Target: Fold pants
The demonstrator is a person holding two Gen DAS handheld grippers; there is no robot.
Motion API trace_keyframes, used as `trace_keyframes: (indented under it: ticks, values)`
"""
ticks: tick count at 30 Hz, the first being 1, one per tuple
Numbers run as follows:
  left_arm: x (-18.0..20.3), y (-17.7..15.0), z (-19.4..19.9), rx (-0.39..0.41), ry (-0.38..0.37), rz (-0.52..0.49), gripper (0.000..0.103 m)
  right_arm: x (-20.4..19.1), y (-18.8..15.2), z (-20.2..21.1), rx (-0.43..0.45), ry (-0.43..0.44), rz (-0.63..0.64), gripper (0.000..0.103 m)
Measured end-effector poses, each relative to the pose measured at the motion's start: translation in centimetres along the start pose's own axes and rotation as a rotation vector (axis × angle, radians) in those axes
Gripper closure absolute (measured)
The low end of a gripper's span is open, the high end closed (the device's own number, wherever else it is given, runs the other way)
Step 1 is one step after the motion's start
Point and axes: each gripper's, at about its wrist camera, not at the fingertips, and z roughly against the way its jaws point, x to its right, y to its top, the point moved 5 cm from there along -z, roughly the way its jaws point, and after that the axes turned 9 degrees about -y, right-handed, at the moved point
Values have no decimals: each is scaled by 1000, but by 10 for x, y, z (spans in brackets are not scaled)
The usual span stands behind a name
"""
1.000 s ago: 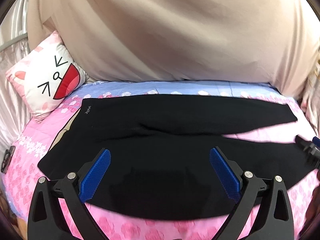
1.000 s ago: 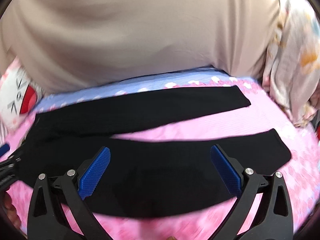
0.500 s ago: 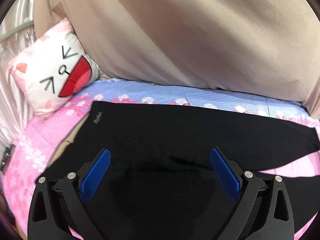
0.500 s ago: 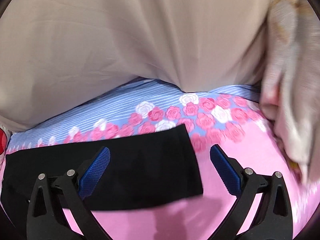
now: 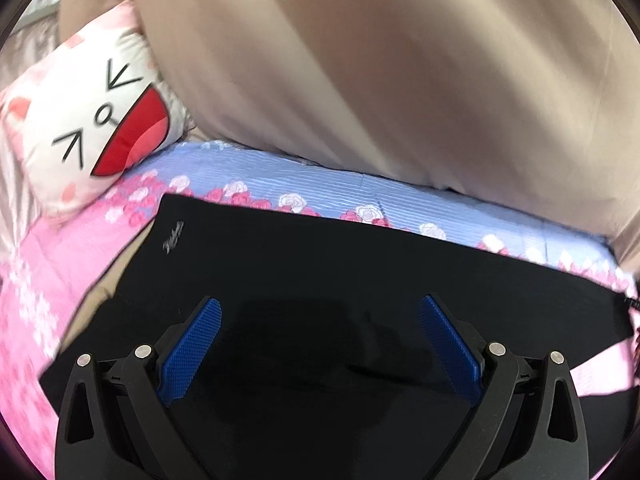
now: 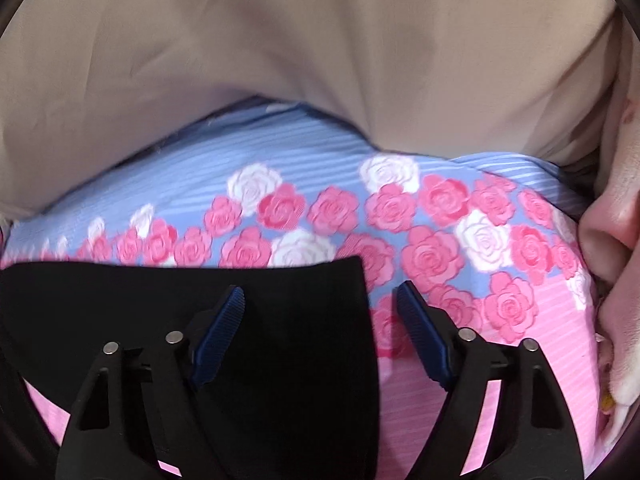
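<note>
Both grippers have closed in over pants; contact unclear.

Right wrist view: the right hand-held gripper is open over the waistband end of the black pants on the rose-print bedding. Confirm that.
Not quite. The right hand-held gripper is open over the black pants on the rose-print bedding, but the right wrist view shows a plain leg cuff end. The waistband end, with its small logo, lies under the left hand-held gripper.
</note>
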Motion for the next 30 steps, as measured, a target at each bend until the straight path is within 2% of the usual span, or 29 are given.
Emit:
trace_keyframes:
  ticks: [2, 3, 5, 8, 12, 17, 19, 24, 25, 26, 27, 28, 29, 30]
  values:
    - [-5, 8, -2, 13, 37, -43, 6, -4, 0, 2, 10, 17, 1, 43]
    - [-9, 14, -1, 31, 52, -69, 5, -4, 1, 3, 10, 17, -2, 46]
    - [-25, 29, -1, 56, 96, -94, 5, -7, 3, 1, 8, 24, -10, 65]
    - [-63, 53, -8, 74, 134, -102, 5, -14, 9, -5, 2, 31, -3, 75]
    - [-132, 82, -39, 27, 207, -69, 5, -18, 11, -4, 1, 17, -10, 75]
    - [-205, 93, -94, -88, 219, 53, 7, -18, 11, -4, -8, 0, -20, 75]
    - [-213, 90, -112, -126, 189, 67, 7, -20, 12, -6, -13, -1, -28, 74]
    - [-197, 82, -147, -214, 214, -40, 8, -17, 11, -5, -20, -12, -40, 69]
    - [-195, 81, -152, -229, 200, -39, 13, -17, 11, -6, -22, -13, -44, 68]
    - [-192, 80, -156, -245, 176, -32, 33, -17, 12, -6, -25, -8, -53, 67]
    - [-192, 80, -162, -269, 140, -8, 38, -16, 11, -6, -26, -4, -59, 66]
    - [-193, 81, -163, -272, 143, 8, 42, -17, 12, -7, -25, -7, -59, 67]
    - [-192, 85, -161, -261, 161, 10, 71, -18, 13, -6, -22, -10, -58, 72]
    - [-193, 88, -158, -256, 204, 7, 92, -19, 13, -5, -19, -3, -60, 77]
